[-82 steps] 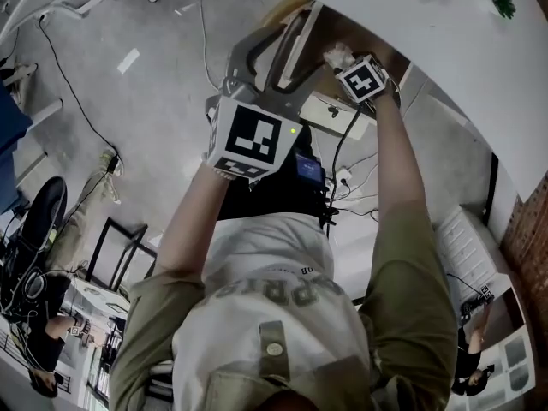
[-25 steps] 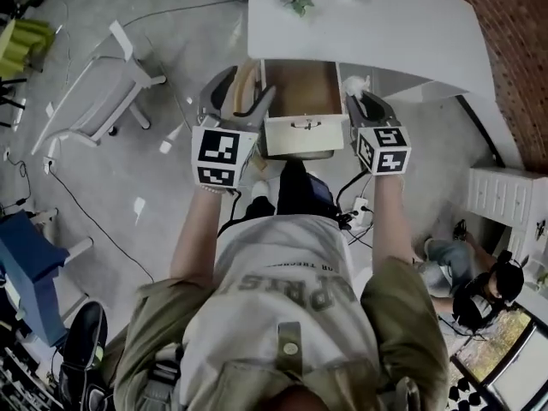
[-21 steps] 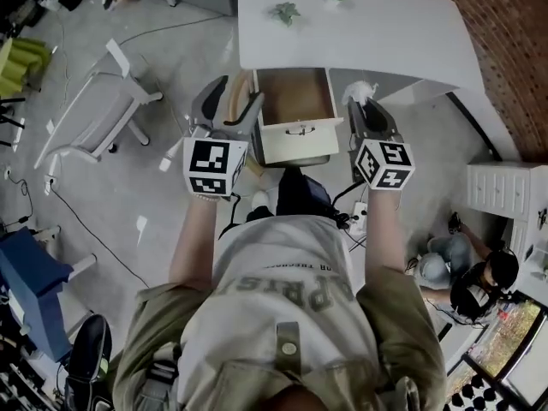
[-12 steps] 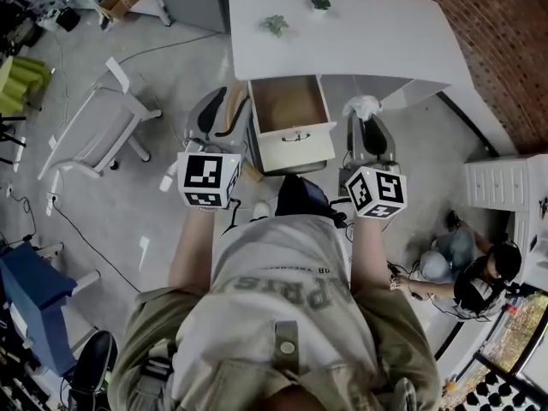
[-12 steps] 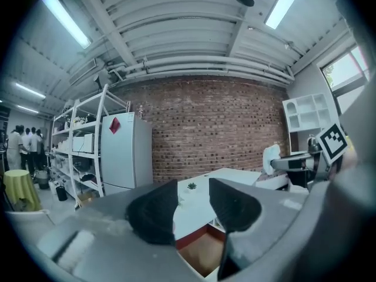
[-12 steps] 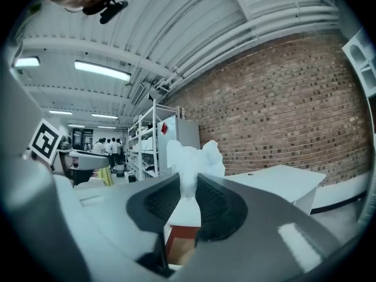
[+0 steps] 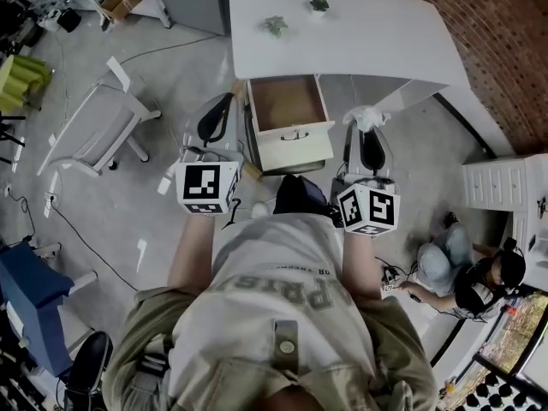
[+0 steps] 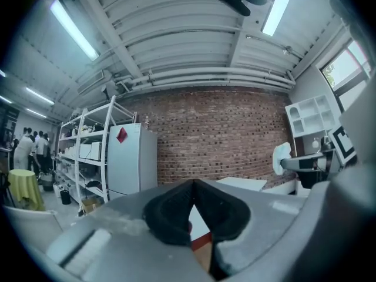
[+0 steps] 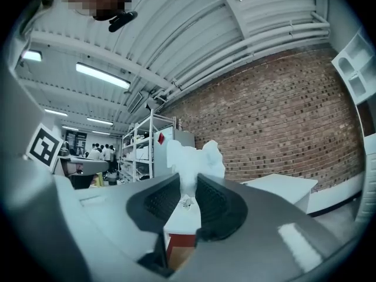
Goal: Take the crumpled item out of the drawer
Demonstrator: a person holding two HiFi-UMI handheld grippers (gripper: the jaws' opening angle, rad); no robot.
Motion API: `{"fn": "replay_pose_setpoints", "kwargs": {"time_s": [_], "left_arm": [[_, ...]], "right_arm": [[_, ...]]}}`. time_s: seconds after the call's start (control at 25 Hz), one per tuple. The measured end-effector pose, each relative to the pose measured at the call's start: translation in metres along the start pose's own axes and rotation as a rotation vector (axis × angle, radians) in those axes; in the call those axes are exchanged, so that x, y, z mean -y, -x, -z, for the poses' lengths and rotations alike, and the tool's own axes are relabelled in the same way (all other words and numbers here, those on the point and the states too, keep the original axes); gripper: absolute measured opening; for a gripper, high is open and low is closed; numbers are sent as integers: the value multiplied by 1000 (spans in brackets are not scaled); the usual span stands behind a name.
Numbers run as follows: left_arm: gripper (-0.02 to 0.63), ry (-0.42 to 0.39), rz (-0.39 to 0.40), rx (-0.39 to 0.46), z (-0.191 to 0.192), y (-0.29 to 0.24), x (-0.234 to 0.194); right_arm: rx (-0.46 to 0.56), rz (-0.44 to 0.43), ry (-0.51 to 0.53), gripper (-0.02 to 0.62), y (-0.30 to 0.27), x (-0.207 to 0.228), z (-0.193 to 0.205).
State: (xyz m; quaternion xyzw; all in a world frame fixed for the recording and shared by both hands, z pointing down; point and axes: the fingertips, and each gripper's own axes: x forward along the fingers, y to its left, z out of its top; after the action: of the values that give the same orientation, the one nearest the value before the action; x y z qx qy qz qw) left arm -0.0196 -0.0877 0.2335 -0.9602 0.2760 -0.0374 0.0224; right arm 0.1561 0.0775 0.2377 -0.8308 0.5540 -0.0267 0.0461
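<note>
The crumpled white item is pinched in my right gripper, held in the air to the right of the open drawer. In the right gripper view the wad sticks up from between the dark pads of the right gripper. The drawer's brown inside shows nothing in it. My left gripper hovers left of the drawer. In its own view the left gripper has its jaws closed together, pads touching, with nothing between them.
The drawer hangs under a white desk that carries two small plants. A white chair stands at the left. A person sits on the floor at the lower right, beside a white shelf unit. Cables lie on the floor.
Both grippers have drawn back from the drawer toward my body. The left jaws went from wide open to closed. The right gripper kept hold of the white wad.
</note>
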Motion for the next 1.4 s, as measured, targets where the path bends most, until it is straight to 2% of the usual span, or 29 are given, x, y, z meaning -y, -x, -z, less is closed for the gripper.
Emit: {"fn": "replay_pose_setpoints", "kwargs": {"time_s": [0.56,0.8,1.4], "left_arm": [[8,-19,-52,15,-11,19,-17],[8,-18,-65,4,-8,26,-21],[8,-6,-91,16,-11,29,-26]], "right_arm": [[44,-30,21,81,3,-13,-22],[26,-53,43,58,3,-21,-19],[32,-56,60,57,3,-21,-20]]}}
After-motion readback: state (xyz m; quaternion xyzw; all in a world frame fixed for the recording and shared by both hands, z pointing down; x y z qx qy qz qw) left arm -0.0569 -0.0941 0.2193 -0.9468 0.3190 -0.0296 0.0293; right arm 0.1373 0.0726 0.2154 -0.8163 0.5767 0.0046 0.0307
